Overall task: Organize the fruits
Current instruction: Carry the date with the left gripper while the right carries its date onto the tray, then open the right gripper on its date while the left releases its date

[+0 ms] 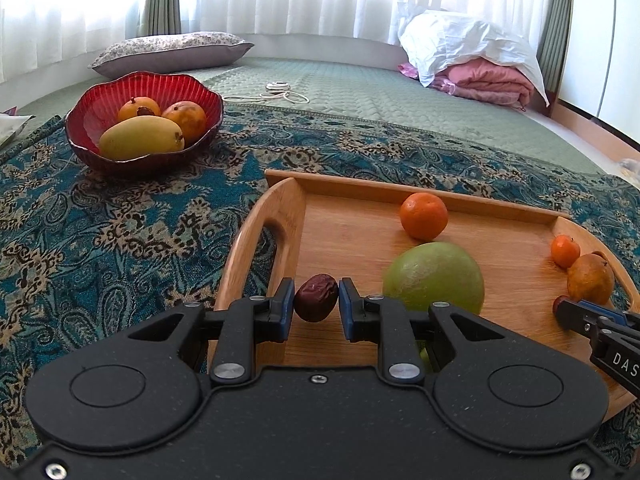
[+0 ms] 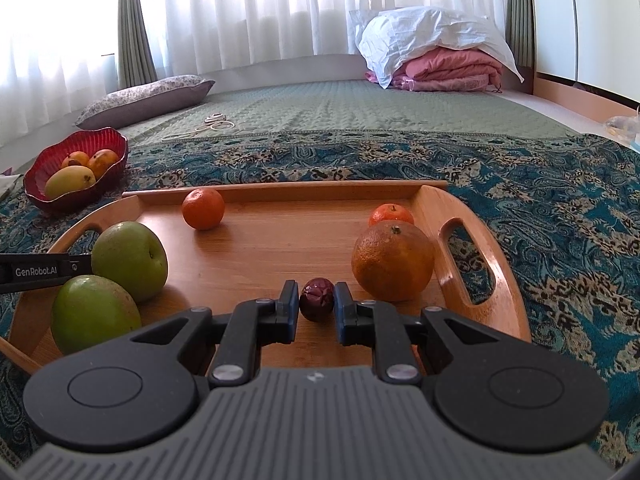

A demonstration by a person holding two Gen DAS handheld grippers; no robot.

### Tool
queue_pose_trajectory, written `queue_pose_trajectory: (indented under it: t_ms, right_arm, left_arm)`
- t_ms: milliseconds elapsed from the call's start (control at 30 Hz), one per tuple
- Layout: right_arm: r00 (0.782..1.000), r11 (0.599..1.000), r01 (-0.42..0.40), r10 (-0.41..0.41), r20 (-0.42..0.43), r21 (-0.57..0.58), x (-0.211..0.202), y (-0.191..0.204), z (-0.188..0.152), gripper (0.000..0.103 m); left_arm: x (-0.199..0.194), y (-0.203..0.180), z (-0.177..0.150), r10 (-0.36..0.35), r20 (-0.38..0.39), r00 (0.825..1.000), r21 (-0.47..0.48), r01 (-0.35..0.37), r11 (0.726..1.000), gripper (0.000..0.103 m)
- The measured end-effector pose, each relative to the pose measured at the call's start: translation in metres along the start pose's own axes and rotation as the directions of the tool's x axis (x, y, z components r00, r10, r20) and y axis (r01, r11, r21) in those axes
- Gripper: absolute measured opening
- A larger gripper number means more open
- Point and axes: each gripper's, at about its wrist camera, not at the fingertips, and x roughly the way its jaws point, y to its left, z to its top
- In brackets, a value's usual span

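Note:
A wooden tray [image 1: 340, 188] [image 2: 280, 190] lies on a patterned cloth. My left gripper [image 1: 316, 298] is shut on a dark red date [image 1: 316, 296] over the tray's left end. My right gripper [image 2: 317, 300] is shut on a second dark red date [image 2: 317, 298] near the tray's right end; it also shows in the left wrist view [image 1: 560, 308]. On the tray are a green apple [image 1: 434, 276] [image 2: 130, 260], a second green apple [image 2: 94, 312], an orange [image 1: 424, 216] [image 2: 203, 208], a large orange [image 2: 393, 262] [image 1: 590, 278] and a small orange [image 1: 565, 251] [image 2: 391, 214].
A red bowl [image 1: 100, 96] [image 2: 40, 164] holding a mango and two orange fruits stands on the cloth at far left. A pillow [image 1: 172, 50], a coiled cord [image 1: 276, 94] and folded bedding [image 1: 472, 60] lie on the green mattress behind.

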Motion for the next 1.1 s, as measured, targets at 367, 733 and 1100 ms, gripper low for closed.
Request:
queue_pose_trajectory:
  t_ms: [367, 733, 1100]
  right_arm:
    - [1.000, 1.000, 0.000, 0.000, -0.003, 0.009, -0.002, -0.001, 0.001, 0.035]
    - [0.999, 1.000, -0.009, 0.010, 0.050, -0.005, -0.024, 0.000, 0.003, 0.049]
    - [0.991, 1.000, 0.009, -0.007, 0.130, -0.018, -0.057, -0.005, 0.007, 0.073]
  left_arm:
    - [-0.005, 0.001, 0.000, 0.005, -0.006, 1.000, 0.002, -0.005, 1.000, 0.031]
    - [-0.028, 0.002, 0.001, 0.019, 0.026, 0.999, 0.012, -0.019, 1.000, 0.045]
    - [-0.065, -0.005, -0.002, 0.000, 0.081, 0.997, 0.034, -0.002, 0.999, 0.071]
